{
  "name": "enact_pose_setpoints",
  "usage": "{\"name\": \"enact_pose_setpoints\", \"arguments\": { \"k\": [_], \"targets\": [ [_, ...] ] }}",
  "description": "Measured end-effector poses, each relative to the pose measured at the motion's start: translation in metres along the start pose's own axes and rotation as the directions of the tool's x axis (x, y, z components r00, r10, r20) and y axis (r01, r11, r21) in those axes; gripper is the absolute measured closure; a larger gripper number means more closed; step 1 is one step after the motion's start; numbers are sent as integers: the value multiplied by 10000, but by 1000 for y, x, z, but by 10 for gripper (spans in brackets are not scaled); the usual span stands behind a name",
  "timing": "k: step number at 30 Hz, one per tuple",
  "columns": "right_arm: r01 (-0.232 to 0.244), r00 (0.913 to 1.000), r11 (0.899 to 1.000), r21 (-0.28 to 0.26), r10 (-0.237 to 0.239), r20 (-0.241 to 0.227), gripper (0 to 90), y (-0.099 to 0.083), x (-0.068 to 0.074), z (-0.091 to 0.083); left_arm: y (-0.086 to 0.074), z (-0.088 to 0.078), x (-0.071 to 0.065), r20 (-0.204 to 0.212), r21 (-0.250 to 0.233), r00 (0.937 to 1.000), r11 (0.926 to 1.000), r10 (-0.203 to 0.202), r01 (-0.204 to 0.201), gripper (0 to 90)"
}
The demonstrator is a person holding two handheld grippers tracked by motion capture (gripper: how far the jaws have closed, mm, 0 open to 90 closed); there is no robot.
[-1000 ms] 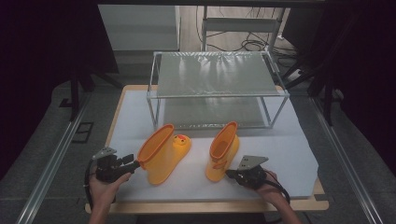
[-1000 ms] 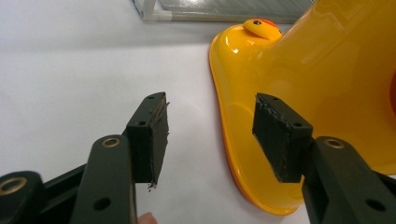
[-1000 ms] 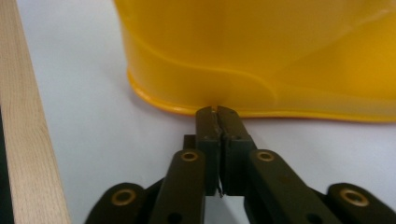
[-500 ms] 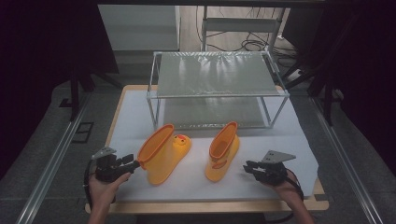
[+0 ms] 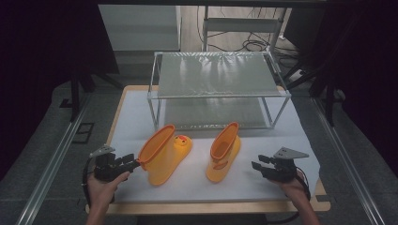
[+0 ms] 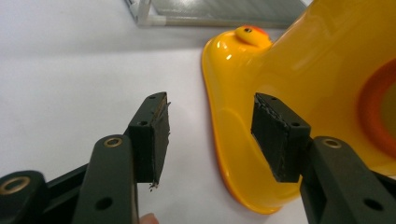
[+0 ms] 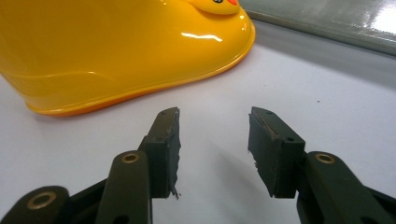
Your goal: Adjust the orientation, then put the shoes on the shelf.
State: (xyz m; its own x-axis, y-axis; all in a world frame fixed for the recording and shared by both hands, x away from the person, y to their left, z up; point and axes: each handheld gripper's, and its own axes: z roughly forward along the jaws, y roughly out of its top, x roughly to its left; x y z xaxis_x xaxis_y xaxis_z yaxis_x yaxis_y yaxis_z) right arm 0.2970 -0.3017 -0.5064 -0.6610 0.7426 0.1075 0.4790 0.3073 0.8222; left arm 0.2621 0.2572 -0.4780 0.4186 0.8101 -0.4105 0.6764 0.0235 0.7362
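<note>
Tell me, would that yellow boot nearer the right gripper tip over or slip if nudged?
The right boot looks like glossy moulded plastic, so it is probably stiff, light and a bit slippery for the pads. It stands upright on a flat sole on the white mat, so a low push would likelier slide than tip it.

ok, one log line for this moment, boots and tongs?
left tongs: open, at left boot rim | right tongs: just opened, nothing between jaws, clear of right boot | both boots on white mat

High view overlooks table (image 5: 141,108); gripper views sit close, sharing boots.
</note>
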Motion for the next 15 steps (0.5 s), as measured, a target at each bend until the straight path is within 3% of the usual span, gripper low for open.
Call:
{"name": "enact_pose_setpoints", "arguments": {
  "k": [4,8,15],
  "targets": [
    [-104,9999,9999,-82,105,72,526,0,-2,-1,8,-9,-2,335,-109,9994,9999,-99,103,458],
    [-218,9997,9997,-52,218,132,525,0,-5,-1,26,-21,-7,616,-58,9981,10000,12,-9,451],
    [-320,9995,9995,-28,320,39,527,0,-6,-2,56,-42,-18,1428,98,9897,9999,112,-128,438]
  ]
}}
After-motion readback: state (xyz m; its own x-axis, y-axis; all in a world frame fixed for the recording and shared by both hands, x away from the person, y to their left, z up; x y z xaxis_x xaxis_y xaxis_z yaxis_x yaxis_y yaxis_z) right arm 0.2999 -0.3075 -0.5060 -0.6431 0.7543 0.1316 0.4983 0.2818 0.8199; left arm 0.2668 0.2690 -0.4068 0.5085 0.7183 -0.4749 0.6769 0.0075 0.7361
